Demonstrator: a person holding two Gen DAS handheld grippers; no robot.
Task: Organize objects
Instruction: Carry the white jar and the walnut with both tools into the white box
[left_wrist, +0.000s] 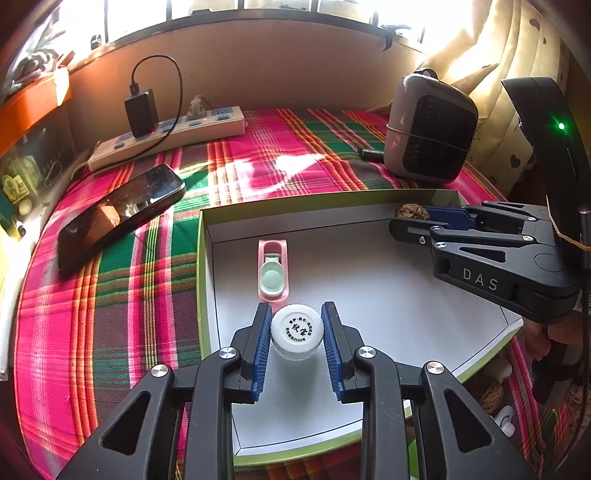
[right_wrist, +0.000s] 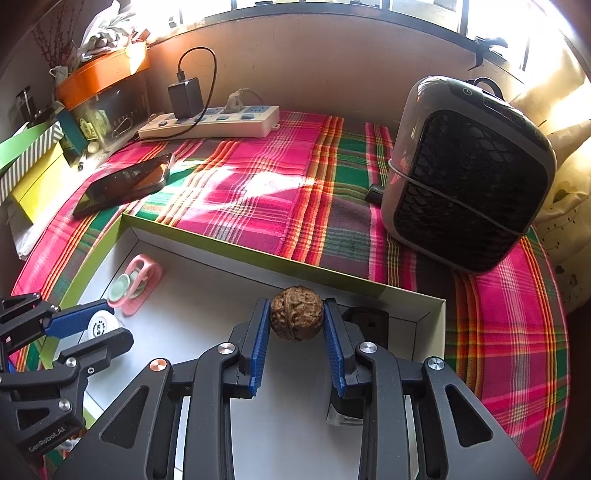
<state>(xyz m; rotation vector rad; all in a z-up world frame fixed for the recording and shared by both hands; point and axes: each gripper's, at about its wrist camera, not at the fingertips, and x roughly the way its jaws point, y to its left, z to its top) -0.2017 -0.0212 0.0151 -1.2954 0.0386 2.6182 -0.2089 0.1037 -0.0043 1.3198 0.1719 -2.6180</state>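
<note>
Left gripper (left_wrist: 296, 334): blue pads pinching a small white-capped bottle (left_wrist: 297, 329) by its sides, over the near part of the box floor. The cap carries a ring of black print, too small to read in full; the bottle's body is mostly hidden under the cap.

Right gripper (right_wrist: 296, 314): pads closed on a brown walnut (right_wrist: 296, 313), held above the far right corner of the box. In the left wrist view only a sliver of the walnut (left_wrist: 412, 211) shows past the right gripper's (left_wrist: 413, 218) fingers.

Box (left_wrist: 391, 291): shallow, white inside, green rim, lying on the plaid cloth (left_wrist: 110, 295). Its near edge is cut off behind the left gripper.

Pink holder (left_wrist: 273, 270): lies flat on the box floor just beyond the bottle, with a pale green round piece in it; what the item is cannot be told.

Dark object (right_wrist: 365, 325): inside the box corner behind the right gripper's fingers, largely hidden, not identifiable.

Surroundings, on the cloth-covered desk:
- black phone (left_wrist: 122, 218), left of the box, well apart from it;
- white power strip (left_wrist: 166, 136) along the back wall, with a black charger (left_wrist: 141, 112) and cable plugged in;
- grey heater with black grille (right_wrist: 465, 173), beyond the box's right end;
- orange-lidded container (right_wrist: 103, 74) at far left, its contents blurred;
- small objects at the lower right edge of the left wrist view, cut off and unclear.
</note>
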